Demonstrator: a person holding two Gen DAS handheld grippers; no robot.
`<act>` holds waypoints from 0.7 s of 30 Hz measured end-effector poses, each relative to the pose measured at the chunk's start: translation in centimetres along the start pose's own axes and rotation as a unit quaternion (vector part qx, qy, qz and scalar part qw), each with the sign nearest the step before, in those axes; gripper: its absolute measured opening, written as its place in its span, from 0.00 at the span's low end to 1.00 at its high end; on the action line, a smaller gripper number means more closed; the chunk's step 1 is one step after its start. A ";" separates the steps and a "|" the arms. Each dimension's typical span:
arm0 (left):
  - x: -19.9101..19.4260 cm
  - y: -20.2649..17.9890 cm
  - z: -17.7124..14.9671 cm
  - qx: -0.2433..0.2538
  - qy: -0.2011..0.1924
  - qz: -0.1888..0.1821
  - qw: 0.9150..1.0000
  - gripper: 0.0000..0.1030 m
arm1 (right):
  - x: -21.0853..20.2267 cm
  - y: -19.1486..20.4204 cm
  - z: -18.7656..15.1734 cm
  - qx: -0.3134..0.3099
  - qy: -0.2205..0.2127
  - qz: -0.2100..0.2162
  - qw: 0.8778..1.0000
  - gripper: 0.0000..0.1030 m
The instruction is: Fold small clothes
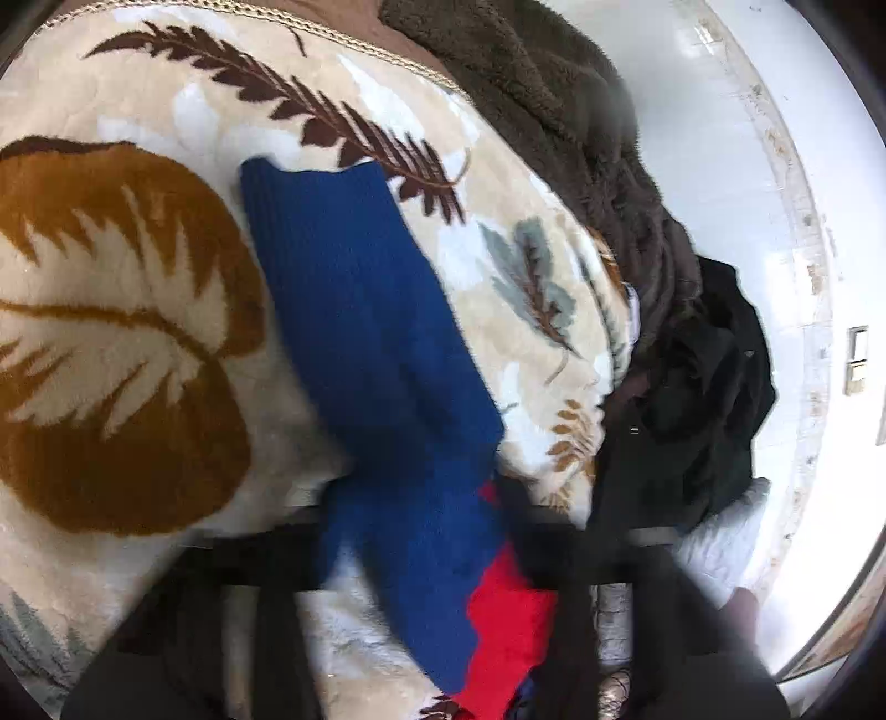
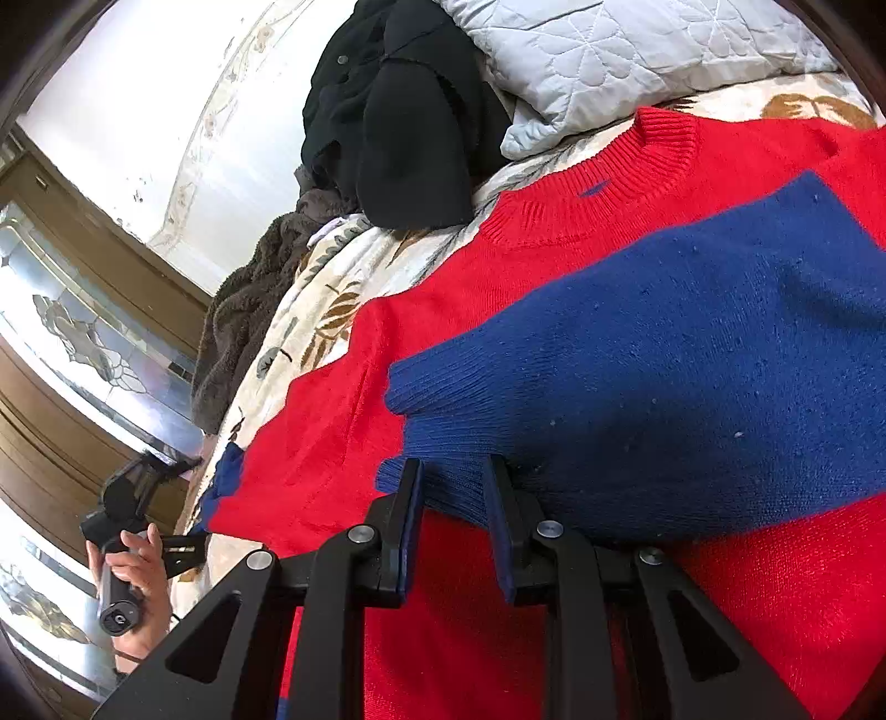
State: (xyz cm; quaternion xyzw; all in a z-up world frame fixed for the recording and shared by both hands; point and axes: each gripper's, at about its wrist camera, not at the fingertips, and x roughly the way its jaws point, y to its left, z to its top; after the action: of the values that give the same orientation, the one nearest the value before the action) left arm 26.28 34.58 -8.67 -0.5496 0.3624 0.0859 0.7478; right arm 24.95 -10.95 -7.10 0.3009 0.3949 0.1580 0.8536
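Observation:
A small red sweater [image 2: 343, 443] with blue sleeves lies flat on a leaf-patterned blanket [image 1: 138, 332]. In the right wrist view one blue sleeve [image 2: 664, 376] is folded across the red body, its cuff between my right gripper's [image 2: 451, 498] fingers [image 2: 407, 498], which stand a little apart around the cuff edge. In the left wrist view the other blue sleeve [image 1: 376, 354] stretches out over the blanket from the red body [image 1: 509, 620]. My left gripper [image 1: 421, 531] is blurred and dark around the sleeve. The left gripper also shows in the right wrist view [image 2: 166, 498], held by a hand.
A pile of black clothes [image 2: 398, 122] and a grey quilted pillow [image 2: 609, 50] lie beyond the sweater's collar. A brown fuzzy blanket [image 1: 554, 111] lies along the blanket's far edge by a white wall [image 1: 720, 166]. Wooden doors with glass panels [image 2: 83, 332] stand at the left.

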 end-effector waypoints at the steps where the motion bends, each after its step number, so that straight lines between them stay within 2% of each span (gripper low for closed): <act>1: 0.0 -0.1 0.0 -0.002 0.002 -0.008 1.000 0.09 | 0.0 -0.1 0.0 0.002 0.000 0.003 1.000 0.23; 5: -1.5 -2.5 -1.0 0.041 -0.027 -0.005 0.999 0.09 | -0.1 0.1 0.1 0.004 0.003 0.002 1.000 0.23; 9: -2.9 -6.1 -3.1 0.094 -0.037 -0.034 0.994 0.09 | -0.7 0.7 0.6 -0.005 0.015 -0.014 1.000 0.24; 13: -3.0 -9.9 -6.6 0.147 -0.016 -0.063 0.987 0.09 | -3.1 0.5 1.4 -0.019 0.002 -0.038 0.999 0.38; 16: -2.3 -12.6 -9.9 0.191 0.007 -0.075 0.979 0.09 | -5.5 -0.8 2.0 -0.030 -0.008 -0.081 0.996 0.38; 19: -1.4 -15.2 -13.6 0.239 0.036 -0.081 0.967 0.09 | -7.9 -3.2 2.2 -0.023 -0.017 -0.113 0.993 0.38; 21: -0.9 -16.8 -16.2 0.270 0.049 -0.082 0.958 0.09 | -9.2 -4.8 1.9 -0.015 -0.025 -0.121 0.992 0.37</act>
State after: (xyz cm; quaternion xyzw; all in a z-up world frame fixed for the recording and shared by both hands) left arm 27.22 14.10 2.47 -0.3585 0.3620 -0.1035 0.8542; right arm 20.70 -20.03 -3.85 0.2423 0.4044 0.0518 0.8804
